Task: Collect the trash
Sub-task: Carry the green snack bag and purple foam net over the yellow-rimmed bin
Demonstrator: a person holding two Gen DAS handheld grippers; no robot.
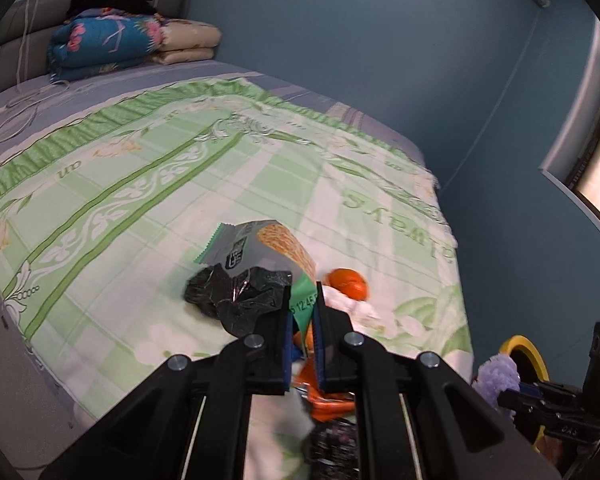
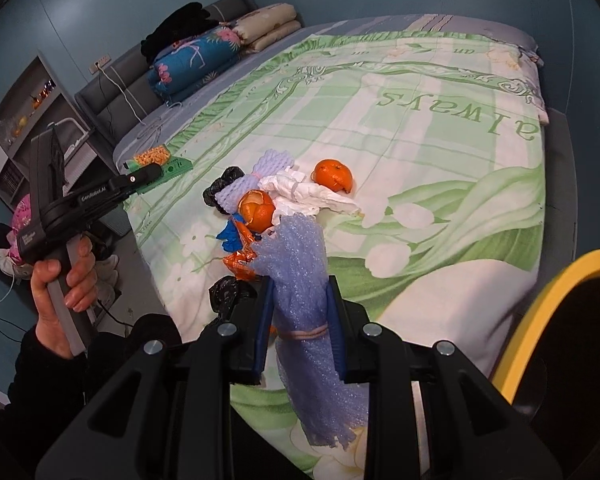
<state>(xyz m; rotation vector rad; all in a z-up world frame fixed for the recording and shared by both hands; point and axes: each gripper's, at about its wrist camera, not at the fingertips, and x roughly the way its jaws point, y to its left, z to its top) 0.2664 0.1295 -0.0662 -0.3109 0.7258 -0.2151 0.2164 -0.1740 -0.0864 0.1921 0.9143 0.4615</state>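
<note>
My left gripper [image 1: 303, 293] is shut on a green and silver snack wrapper [image 1: 260, 248], lifted above the bed. Under it lie a crumpled black bag [image 1: 232, 300], orange peel [image 1: 348, 284] and white tissue [image 1: 360, 312]. My right gripper [image 2: 300, 284] is shut on a bundle of lilac foam wrap [image 2: 300, 264] tied with a rubber band. Past it the pile holds two orange peels [image 2: 334, 176], white tissue [image 2: 300, 194], a lilac foam net [image 2: 256, 178], black bags [image 2: 224, 186] and blue and orange wrappers [image 2: 236, 256]. The left gripper [image 2: 150, 172] with its wrapper [image 2: 160, 158] shows at the left.
The trash lies on a green and white bedspread [image 2: 440, 140] near the bed's foot. A yellow-rimmed black bin [image 2: 540, 300] stands close at the right, also low in the left wrist view as the bin [image 1: 524, 350]. Folded quilts [image 2: 196, 60] sit at the headboard. A hand [image 2: 64, 280] holds the left gripper.
</note>
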